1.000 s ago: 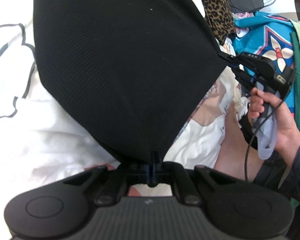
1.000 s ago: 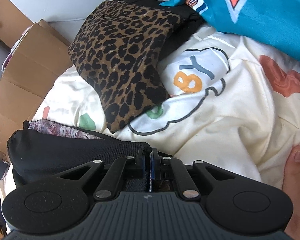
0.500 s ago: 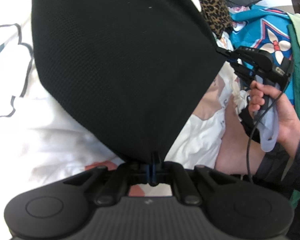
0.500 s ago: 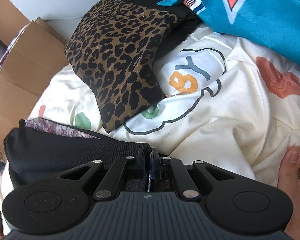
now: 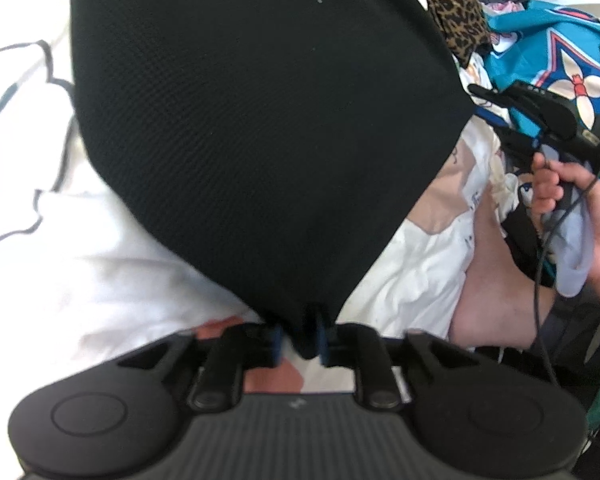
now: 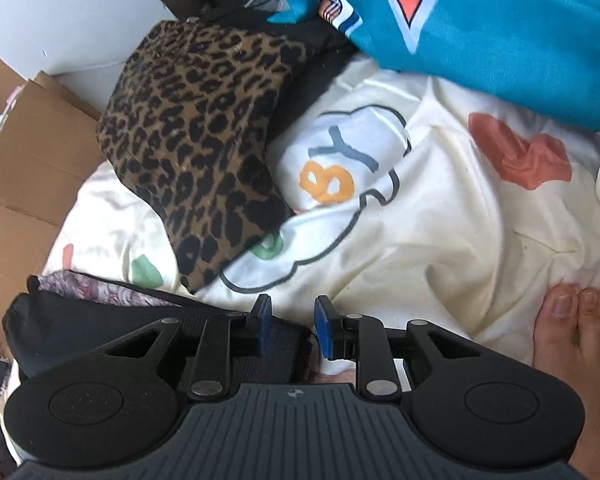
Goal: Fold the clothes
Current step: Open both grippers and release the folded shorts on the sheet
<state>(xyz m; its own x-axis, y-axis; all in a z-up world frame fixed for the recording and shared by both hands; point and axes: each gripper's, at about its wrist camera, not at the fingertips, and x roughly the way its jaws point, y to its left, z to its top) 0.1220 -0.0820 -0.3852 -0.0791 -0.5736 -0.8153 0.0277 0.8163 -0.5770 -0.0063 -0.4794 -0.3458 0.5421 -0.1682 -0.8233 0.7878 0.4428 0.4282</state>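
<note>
Both grippers have just been opening, releasing the black garment [image 5: 260, 120].

Left gripper [image 5: 300, 342]: the fingers now stand apart where they were pressed together half a second ago. The garment's near corner lies in the gap between the blue pads [image 5: 277, 344]; whether the pads still touch the cloth cannot be told, but they are no longer clamped on it.

Right gripper [image 6: 290, 326]: the fingers are apart, with open space between the blue pads [image 6: 323, 328]. The garment's edge [image 6: 140, 320] lies under and beside the left pad at the lower left of the frame, not pinched. In the left wrist view this gripper shows at the right of the frame, just beside the garment's right corner, held by the person's hand [image 5: 572, 216].

Location of the garment: it fills the upper centre of the left wrist view, spread over the printed white bedsheet [image 6: 420, 220]. In the right wrist view it is a dark band at the lower left.

Other items: a leopard-print garment [image 6: 196, 140] lies folded at the upper left of the right wrist view; a teal patterned cloth [image 6: 500, 20] occupies the upper right. A bare foot [image 6: 572, 336] rests on the sheet at the lower right.

Assessment: the release suggests the current fold is laid down. The likely next step is to withdraw both grippers without dragging the cloth, then regrip for the next fold.
</note>
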